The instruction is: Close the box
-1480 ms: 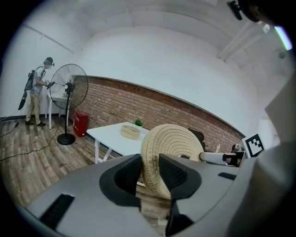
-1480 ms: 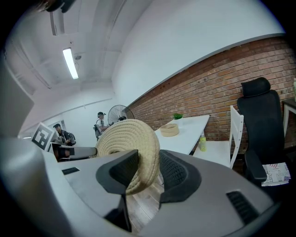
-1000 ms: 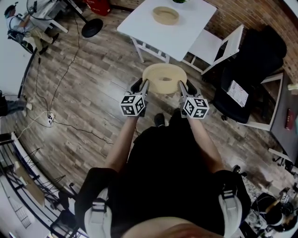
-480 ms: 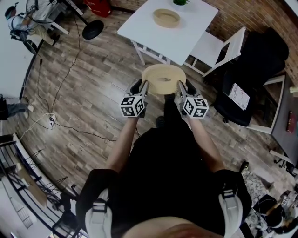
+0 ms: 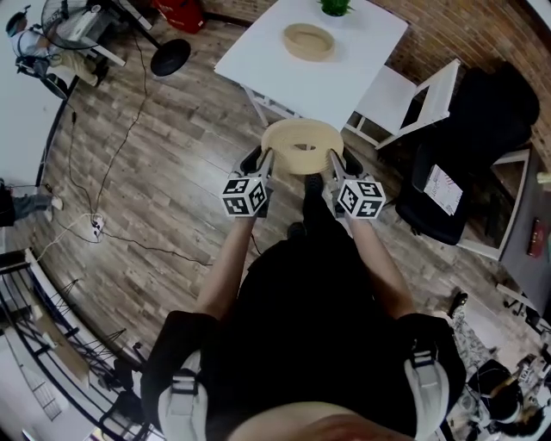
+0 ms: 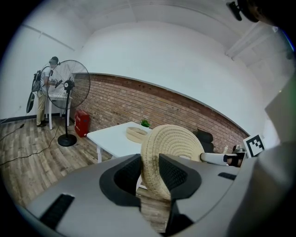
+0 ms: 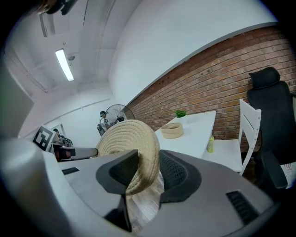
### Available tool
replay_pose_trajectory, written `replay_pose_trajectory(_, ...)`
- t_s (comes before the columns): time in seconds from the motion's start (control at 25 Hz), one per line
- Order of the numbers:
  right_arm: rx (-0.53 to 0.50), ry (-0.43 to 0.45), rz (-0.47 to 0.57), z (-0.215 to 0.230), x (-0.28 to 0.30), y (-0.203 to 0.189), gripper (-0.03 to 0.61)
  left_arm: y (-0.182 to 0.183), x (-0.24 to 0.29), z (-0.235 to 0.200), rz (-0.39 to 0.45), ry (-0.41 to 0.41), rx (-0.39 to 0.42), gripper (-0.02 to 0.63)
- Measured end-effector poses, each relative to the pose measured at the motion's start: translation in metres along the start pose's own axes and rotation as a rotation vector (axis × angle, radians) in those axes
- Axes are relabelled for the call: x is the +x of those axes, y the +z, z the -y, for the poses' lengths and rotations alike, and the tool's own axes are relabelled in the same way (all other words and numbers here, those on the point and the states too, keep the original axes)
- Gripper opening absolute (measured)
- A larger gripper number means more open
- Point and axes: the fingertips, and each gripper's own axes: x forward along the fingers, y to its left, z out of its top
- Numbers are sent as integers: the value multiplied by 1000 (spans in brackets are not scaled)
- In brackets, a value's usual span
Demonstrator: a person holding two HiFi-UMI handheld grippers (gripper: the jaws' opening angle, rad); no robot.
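**Tongs clamped on the woven lid, box waiting on the counter**

Left tongs [image 5: 261, 160] and right tongs [image 5: 338, 162] each pinch the rim of the round lid [image 5: 301, 145], taking it at opposite sides. In both gripper views the coiled edge fills the gap between the pads, which press on it. The lid hangs roughly level in mid-frame of the head view, above the wooden floor and short of the counter [image 5: 344, 77]. The box [image 5: 308, 40], a shallow woven ring standing open, sits near the top centre of that view, on the far part of the counter. A small green plant [image 5: 334, 7] stands just beyond it, and a white chair [image 5: 400, 90] stands at the counter's right.

Handling, as judged: coiled fibre of this kind is probably light, fairly stiff across the disc, and slightly yielding at the edge. Its rough surface should resist slipping and it is unlikely to break. The two opposed rim holds suit the job, since they keep the lid level for lowering. Squeezing harder would only dent the rim.
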Motion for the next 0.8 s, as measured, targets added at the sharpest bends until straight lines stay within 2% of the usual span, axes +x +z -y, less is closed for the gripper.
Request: replay_pose_trajectory(0.8,26,20,-63,57,95,54,141,58,107,-26,-19,51,-34,132)
